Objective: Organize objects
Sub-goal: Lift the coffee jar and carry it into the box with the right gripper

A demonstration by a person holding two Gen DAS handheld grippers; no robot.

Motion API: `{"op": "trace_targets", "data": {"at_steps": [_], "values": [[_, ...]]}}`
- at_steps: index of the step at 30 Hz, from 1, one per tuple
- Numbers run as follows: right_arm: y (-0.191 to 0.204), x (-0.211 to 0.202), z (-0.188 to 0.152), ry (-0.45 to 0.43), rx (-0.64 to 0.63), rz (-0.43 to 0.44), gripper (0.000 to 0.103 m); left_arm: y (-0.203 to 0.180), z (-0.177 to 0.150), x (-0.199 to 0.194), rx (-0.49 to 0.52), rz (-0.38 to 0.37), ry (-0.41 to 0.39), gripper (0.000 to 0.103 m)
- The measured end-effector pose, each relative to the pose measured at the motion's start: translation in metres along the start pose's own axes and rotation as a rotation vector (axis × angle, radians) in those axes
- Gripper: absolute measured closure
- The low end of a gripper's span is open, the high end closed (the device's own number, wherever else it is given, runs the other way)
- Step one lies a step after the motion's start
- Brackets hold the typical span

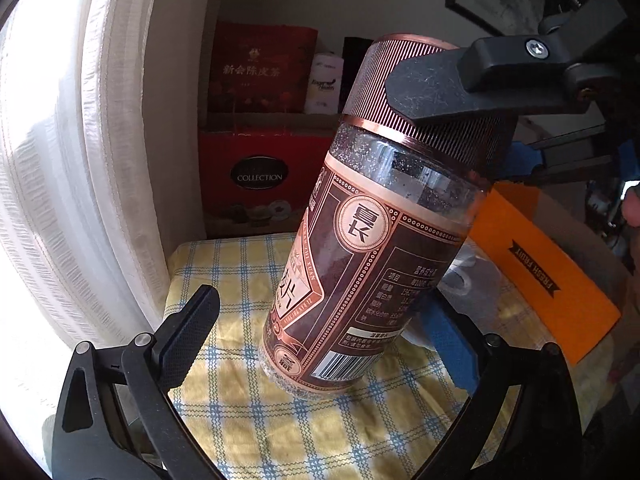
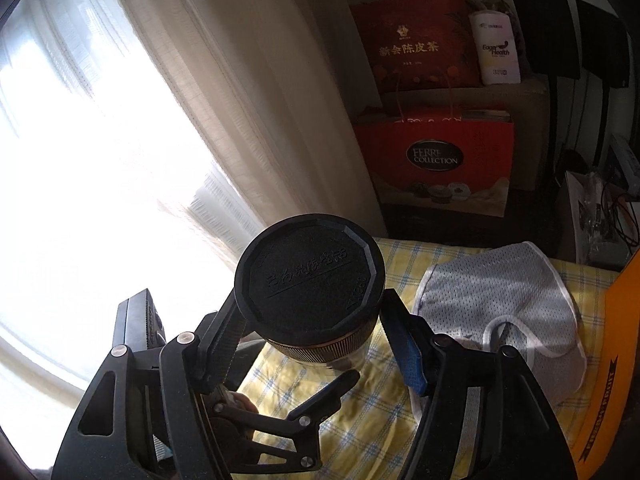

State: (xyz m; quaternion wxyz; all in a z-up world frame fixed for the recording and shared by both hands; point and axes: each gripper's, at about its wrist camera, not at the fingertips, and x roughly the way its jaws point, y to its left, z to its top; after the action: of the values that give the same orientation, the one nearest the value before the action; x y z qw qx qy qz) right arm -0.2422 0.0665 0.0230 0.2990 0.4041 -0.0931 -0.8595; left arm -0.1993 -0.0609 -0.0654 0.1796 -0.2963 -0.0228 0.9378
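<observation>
Jar: a tall clear plastic jar with a brown and copper label and a ribbed dark lid with copper rim (image 1: 360, 248), tilted, its top leaning toward 1 o'clock in the left wrist view; its base is low over the yellow, blue and white checked cloth (image 1: 224, 264), and I cannot tell whether it touches.

Right gripper: the right gripper (image 2: 316, 320) pinches the jar's lid from both sides, one black finger at 9 o'clock of the lid and one blue-padded finger at 3 o'clock; in the left wrist view one of its fingers (image 1: 436, 88) lies across the lid at 2 o'clock.

Left gripper: the left gripper (image 1: 324, 344) is spread wide, its black finger at 8 o'clock of the jar and well clear of it, its blue-padded finger at 4 o'clock close beside the jar's lower wall; contact there cannot be told.

Cloth item: a grey mesh fabric piece with white edging (image 2: 508, 300) lies on the checked cloth at 3 o'clock of the jar in the right wrist view.

Orange box: an orange cardboard box printed FRESH FRUIT (image 1: 544, 272) at 3 o'clock.

Background: red gift boxes (image 2: 440, 152) stacked at 1 o'clock beyond the cloth; a white curtain (image 1: 80, 152) at 9 o'clock.
</observation>
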Motion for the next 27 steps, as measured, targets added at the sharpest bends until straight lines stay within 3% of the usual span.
{"op": "trace_targets", "data": {"at_steps": [3,4,11,15,21,27], "values": [[-0.001,-0.020,-0.002,-0.003,0.022,0.034,0.034,-0.013,0.003,-0.010,0.027,-0.056,-0.013,0.014],[-0.001,-0.027,-0.002,-0.005,0.024,0.033,0.034,-0.019,0.004,-0.014,0.042,-0.071,-0.017,0.028],[-0.019,-0.077,0.000,-0.027,0.072,0.002,0.034,-0.072,0.022,-0.024,0.088,-0.115,0.039,0.033],[-0.036,-0.110,0.004,-0.059,0.097,-0.049,0.034,-0.114,0.036,-0.028,0.101,-0.187,0.065,0.038],[-0.077,-0.165,0.001,-0.111,0.187,-0.106,0.034,-0.175,0.056,-0.016,0.122,-0.270,0.113,0.040],[-0.135,-0.207,-0.003,-0.179,0.311,-0.122,0.034,-0.235,0.078,0.008,0.240,-0.310,0.146,0.040]]}}
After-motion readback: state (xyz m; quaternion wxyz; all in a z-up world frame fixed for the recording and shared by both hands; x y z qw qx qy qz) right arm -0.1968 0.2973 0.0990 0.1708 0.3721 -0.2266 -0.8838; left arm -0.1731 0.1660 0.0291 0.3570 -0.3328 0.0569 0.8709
